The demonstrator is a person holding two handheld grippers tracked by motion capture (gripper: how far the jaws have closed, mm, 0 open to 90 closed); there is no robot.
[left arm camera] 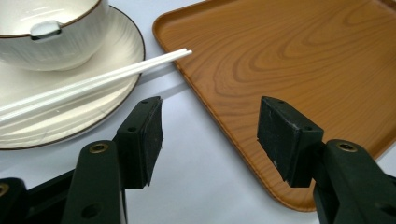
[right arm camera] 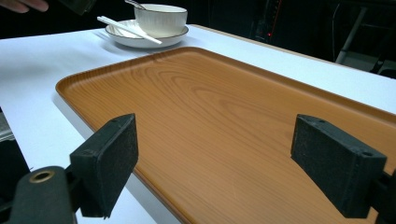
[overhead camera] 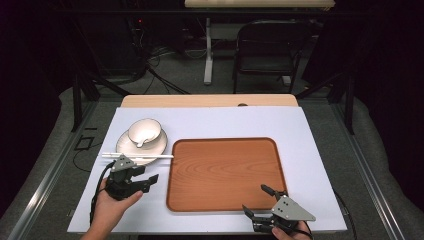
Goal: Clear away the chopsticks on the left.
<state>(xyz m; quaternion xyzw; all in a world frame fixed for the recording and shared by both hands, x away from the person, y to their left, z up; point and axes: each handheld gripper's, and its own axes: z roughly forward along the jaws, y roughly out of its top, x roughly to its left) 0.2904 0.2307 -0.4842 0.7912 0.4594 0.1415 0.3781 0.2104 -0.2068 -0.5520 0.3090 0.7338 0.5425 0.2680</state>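
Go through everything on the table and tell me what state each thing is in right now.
Tray: empty, flat on the table.
Bowl: upright on the plate, a spoon inside.
Plate: flat, carrying the bowl and chopsticks.
Chopsticks: paired, lying across the plate's near rim, tips pointing toward the tray.
Left gripper: open, holding nothing.
Right gripper: open, holding nothing.

White chopsticks (overhead camera: 137, 156); brown-rimmed white plate (overhead camera: 159, 146); orange wood-grain tray (overhead camera: 225, 172).

bowl (overhead camera: 144, 132) on plate (overhead camera: 159, 145), chopsticks (overhead camera: 137, 156) across plate, tray (overhead camera: 225, 175) right
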